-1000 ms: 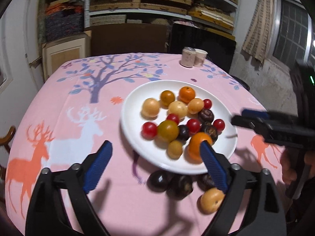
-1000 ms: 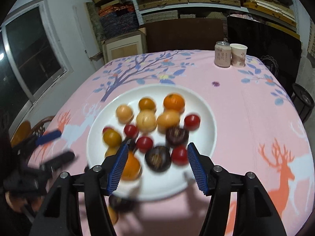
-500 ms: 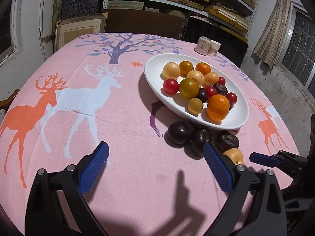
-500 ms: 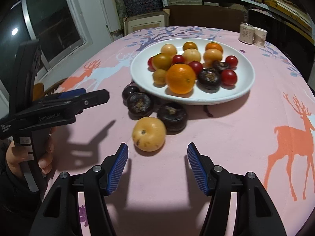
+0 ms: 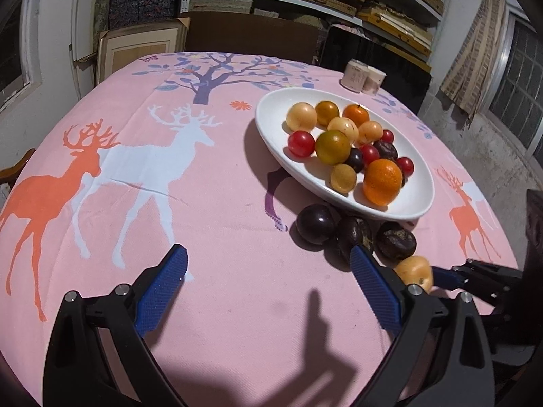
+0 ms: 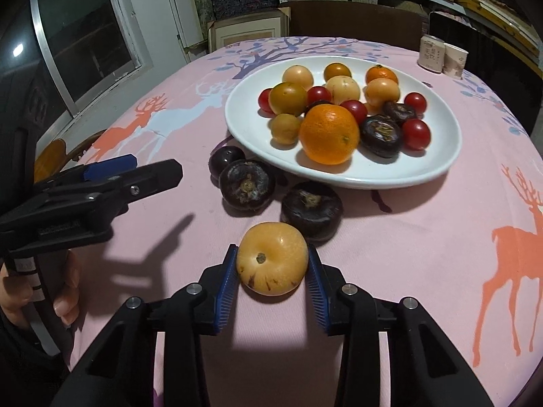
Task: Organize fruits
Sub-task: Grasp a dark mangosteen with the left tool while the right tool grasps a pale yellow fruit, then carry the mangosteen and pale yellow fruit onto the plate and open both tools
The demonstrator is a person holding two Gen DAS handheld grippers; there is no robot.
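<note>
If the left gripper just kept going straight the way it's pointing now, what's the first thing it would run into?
Most likely bare pink deer-print tablecloth: the open left gripper has only cloth between its blue pads. The three dark purple fruits and white oval plate sit off to its right, though fisheye depth is uncertain.

Both wrist views look steeply down along their own tongs from close above the counter [image 5: 217, 203]. The left faces it from the left, the right from nearer, and both share the white plate [image 5: 420, 200] [image 6: 400, 176].

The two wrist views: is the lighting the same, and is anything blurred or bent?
Left wrist view: bright, warm, sharp; the left claw casts a hard shadow on the tablecloth. Right wrist view: dimmer, cooler, sharp too. Both bend the table edge like a fisheye.
</note>
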